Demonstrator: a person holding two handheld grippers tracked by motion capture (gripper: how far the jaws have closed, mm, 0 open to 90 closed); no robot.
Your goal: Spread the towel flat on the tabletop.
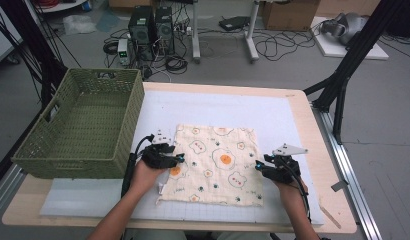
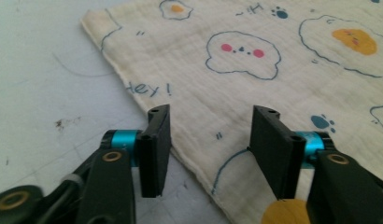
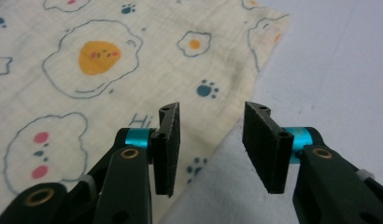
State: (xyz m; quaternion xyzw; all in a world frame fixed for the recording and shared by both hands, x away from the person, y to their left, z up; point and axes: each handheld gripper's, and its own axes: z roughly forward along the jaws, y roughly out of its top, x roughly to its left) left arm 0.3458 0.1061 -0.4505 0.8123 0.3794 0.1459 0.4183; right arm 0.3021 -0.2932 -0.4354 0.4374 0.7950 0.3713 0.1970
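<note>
A cream cloth (image 1: 218, 162) printed with fried eggs and paw marks lies spread flat on the white mat (image 1: 233, 107). My left gripper (image 1: 179, 158) is at the cloth's left edge, open. In the left gripper view the left gripper (image 2: 211, 112) straddles that edge of the cloth (image 2: 255, 70), and nothing is pinched between its jaws. My right gripper (image 1: 259, 165) is at the cloth's right edge, also open. In the right gripper view the right gripper (image 3: 212, 108) hovers over the border of the cloth (image 3: 87, 84), its pads clear of the fabric.
A green woven basket (image 1: 83, 160) stands on the table's left side, close to my left hand. The cloth's near left corner (image 1: 163, 192) is slightly rumpled. The wooden table edge (image 1: 338, 200) runs along the right, with cables and computer boxes on the floor beyond.
</note>
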